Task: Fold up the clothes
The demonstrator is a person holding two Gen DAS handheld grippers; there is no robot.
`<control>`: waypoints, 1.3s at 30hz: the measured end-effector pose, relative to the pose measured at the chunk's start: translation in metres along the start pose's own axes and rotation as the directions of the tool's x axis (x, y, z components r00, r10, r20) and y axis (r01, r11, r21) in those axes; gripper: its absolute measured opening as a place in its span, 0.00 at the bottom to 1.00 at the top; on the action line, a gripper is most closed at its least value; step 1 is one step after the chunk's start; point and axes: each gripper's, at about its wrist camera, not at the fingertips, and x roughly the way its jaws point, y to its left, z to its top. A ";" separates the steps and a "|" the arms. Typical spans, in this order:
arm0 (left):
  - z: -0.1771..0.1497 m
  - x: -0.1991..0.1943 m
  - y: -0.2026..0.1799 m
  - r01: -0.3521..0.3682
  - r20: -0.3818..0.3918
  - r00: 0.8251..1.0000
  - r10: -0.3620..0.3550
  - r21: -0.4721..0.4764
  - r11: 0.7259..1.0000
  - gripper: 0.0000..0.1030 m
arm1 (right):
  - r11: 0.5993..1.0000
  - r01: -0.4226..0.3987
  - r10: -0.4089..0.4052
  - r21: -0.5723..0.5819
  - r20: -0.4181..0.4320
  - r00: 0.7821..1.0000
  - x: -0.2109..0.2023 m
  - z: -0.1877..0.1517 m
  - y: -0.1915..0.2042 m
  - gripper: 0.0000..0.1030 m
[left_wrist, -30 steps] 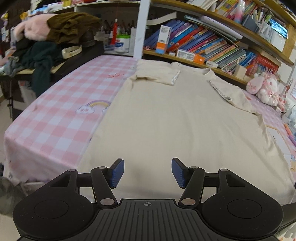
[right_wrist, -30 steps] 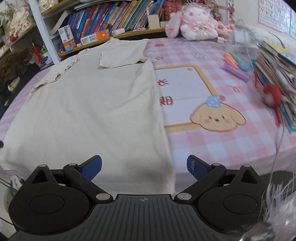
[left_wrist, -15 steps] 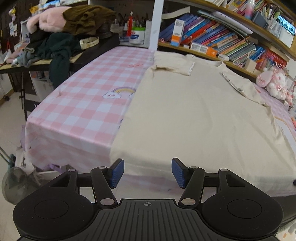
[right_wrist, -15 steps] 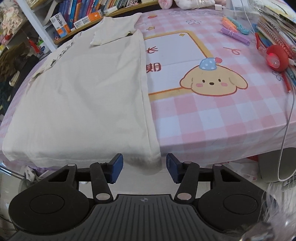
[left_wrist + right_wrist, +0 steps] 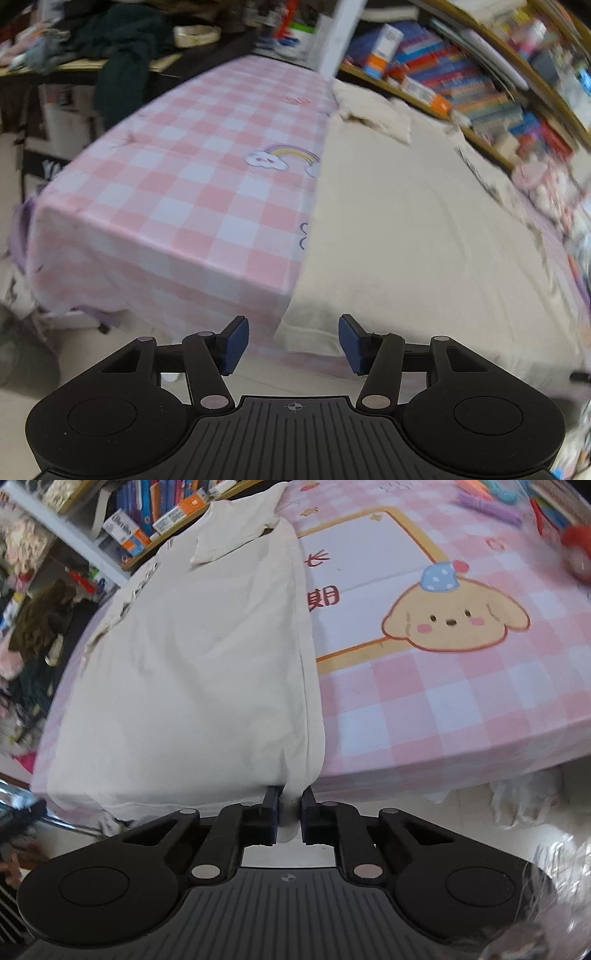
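A cream short-sleeved shirt [image 5: 406,221] lies flat on the pink checked tablecloth [image 5: 184,184], with its hem hanging over the near table edge. My left gripper [image 5: 293,343] hovers just off that edge at the hem's left corner. Its jaws are closing, the corner lies in the gap between them, and the blue pads [image 5: 234,341] stand clear of the cloth. In the right wrist view the shirt [image 5: 203,664] runs away from me, and my right gripper [image 5: 288,805] is closing on the hem's right corner, the cloth pinched between its pads.
Bookshelves [image 5: 461,85] line the far side of the table. A heap of dark clothes [image 5: 125,37] sits at the far left. A puppy picture [image 5: 454,620] on the cloth lies right of the shirt, with pens [image 5: 487,502] and a red object [image 5: 576,550] beyond. Floor shows below the table edge.
The left gripper slid left and down to the hem's left corner and narrowed slightly. The right gripper dropped to the table edge and went from wide open to pinching the hem's right corner.
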 end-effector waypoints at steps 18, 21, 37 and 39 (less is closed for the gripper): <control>0.011 0.037 0.014 0.216 -0.121 0.971 -0.207 0.068 0.974 0.24 | 0.995 0.095 -0.096 -0.025 -0.038 0.995 0.005 0.006 0.017 0.13; 0.012 0.032 0.016 0.228 -0.112 0.969 -0.221 0.056 0.972 0.10 | 0.994 0.098 -0.099 -0.043 -0.035 0.994 0.003 0.005 0.019 0.10; -0.011 -0.010 0.038 0.324 -0.127 0.934 -0.334 -0.093 0.941 0.07 | 0.999 0.032 -0.033 -0.013 -0.024 0.999 -0.053 -0.014 0.017 0.07; -0.023 -0.011 0.040 0.316 -0.167 0.929 -0.330 -0.101 0.943 0.07 | 0.999 0.033 -0.033 -0.003 -0.047 0.998 -0.057 -0.026 0.013 0.07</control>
